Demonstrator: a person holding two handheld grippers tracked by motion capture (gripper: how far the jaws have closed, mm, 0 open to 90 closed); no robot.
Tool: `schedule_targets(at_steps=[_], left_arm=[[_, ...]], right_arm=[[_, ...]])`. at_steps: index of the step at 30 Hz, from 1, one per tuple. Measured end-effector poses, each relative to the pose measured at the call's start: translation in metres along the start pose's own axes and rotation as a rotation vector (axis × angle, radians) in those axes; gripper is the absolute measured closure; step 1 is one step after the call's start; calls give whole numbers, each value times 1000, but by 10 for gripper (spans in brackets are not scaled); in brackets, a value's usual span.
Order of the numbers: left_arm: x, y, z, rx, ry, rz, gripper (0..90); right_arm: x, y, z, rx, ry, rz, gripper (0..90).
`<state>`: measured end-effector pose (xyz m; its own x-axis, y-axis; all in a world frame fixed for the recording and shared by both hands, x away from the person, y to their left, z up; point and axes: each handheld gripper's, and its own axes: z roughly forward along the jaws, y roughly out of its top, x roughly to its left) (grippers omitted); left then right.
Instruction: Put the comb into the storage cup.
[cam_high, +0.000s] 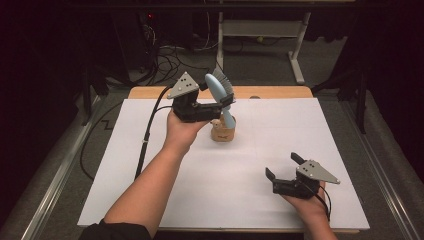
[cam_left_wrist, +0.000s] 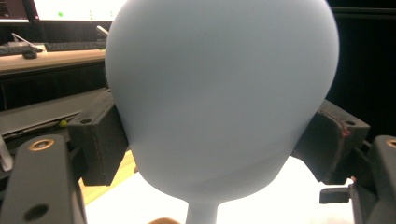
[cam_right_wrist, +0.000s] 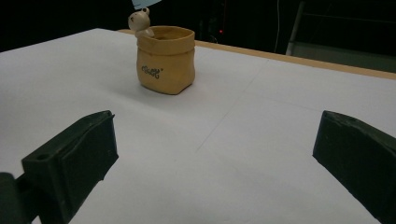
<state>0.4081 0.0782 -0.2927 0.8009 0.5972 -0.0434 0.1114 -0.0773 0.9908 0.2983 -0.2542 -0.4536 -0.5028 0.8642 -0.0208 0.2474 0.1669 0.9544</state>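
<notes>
A white surface spreads across the high view, with a strip of bare wood along its far edge. Toward the far middle of it stands a small tan pot shaped like a sack, with a little bear figure perched at its rim and dark lettering on its side. Above that pot the left gripper holds a pale blue brush with grey bristles on the side facing away from the gripper; the brush stands nearly upright, its narrow lower end reaching down to the pot's mouth. In the left gripper view the brush's broad rounded back sits right between the two black jaws, which press against it from either side, with the slim neck of the handle running down below them. So those jaws are clamped on the wide part of the brush. The right gripper rests low over the near right part of the surface, well apart from the pot, its jaws spread wide with nothing between them; its own view looks across bare white surface toward the pot.
</notes>
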Motion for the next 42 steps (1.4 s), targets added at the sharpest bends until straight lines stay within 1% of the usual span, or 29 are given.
schedule_targets(at_steps=[5, 9, 11, 18, 30, 34, 37, 42], left_arm=[[0, 3, 4, -3, 3, 8, 200], [1, 5, 6, -11, 5, 4, 200], [1, 6, 7, -10, 10, 7, 200], [6, 7, 9, -14, 25, -3, 201], [11, 4, 15, -7, 51, -2, 200], [14, 2, 17, -4, 62, -14, 200], [15, 1, 18, -4, 69, -8, 201], [17, -1, 21, 6, 71, -15, 200]], right_arm=[[0, 0, 0, -1, 1, 0, 4], [0, 1, -1, -2, 2, 2, 5], [0, 1, -1, -2, 1, 2, 5], [0, 1, -1, -2, 1, 4, 5], [-1, 0, -1, -3, 0, 6, 5], [-1, 0, -1, -4, 0, 6, 5], [-2, -1, 0, -2, 1, 10, 5], [-1, 0, -1, -2, 2, 7, 4]])
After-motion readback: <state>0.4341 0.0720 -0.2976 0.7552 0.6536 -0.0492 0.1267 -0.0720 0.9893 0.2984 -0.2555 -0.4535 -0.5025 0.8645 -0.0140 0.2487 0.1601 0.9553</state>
